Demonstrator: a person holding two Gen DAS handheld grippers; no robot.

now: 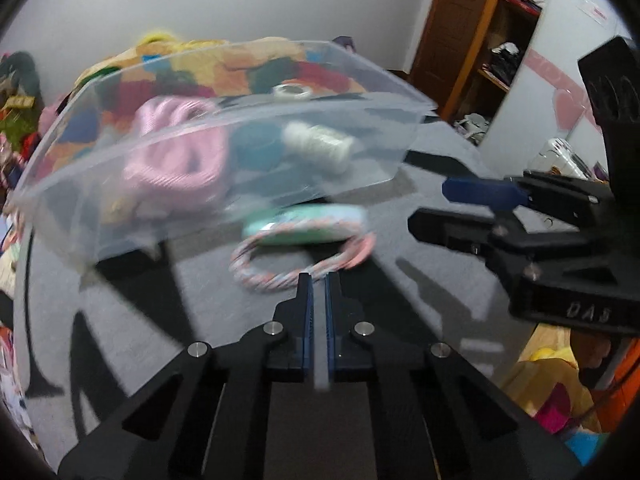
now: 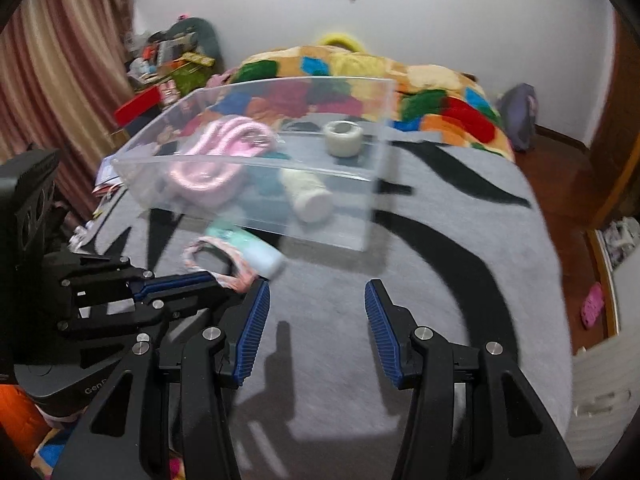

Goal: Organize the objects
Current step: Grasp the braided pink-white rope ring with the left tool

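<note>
A clear plastic box (image 1: pixel 224 148) (image 2: pixel 360 216) stands on the grey bed cover. Inside lie a pink coiled cable (image 1: pixel 176 160) (image 2: pixel 216 160), a white bottle (image 1: pixel 320 144) (image 2: pixel 308 196), a teal object (image 1: pixel 256 146) and a tape roll (image 2: pixel 343 138). In front of the box lie a mint tube (image 1: pixel 308 226) (image 2: pixel 248 248) and a pink patterned ring (image 1: pixel 280 276) (image 2: pixel 200 256). My left gripper (image 1: pixel 318 280) (image 2: pixel 208 280) is shut and empty, its tips at the ring's near edge. My right gripper (image 2: pixel 316 296) (image 1: pixel 444 204) is open and empty above the cover.
The grey cover with black stripes (image 2: pixel 440 280) spans the bed. A colourful patchwork blanket (image 2: pixel 440 112) lies behind the box. A curtain (image 2: pixel 52 80) hangs at left and a wooden shelf (image 1: pixel 500 40) stands at right. A white basket (image 2: pixel 596 400) sits beside the bed.
</note>
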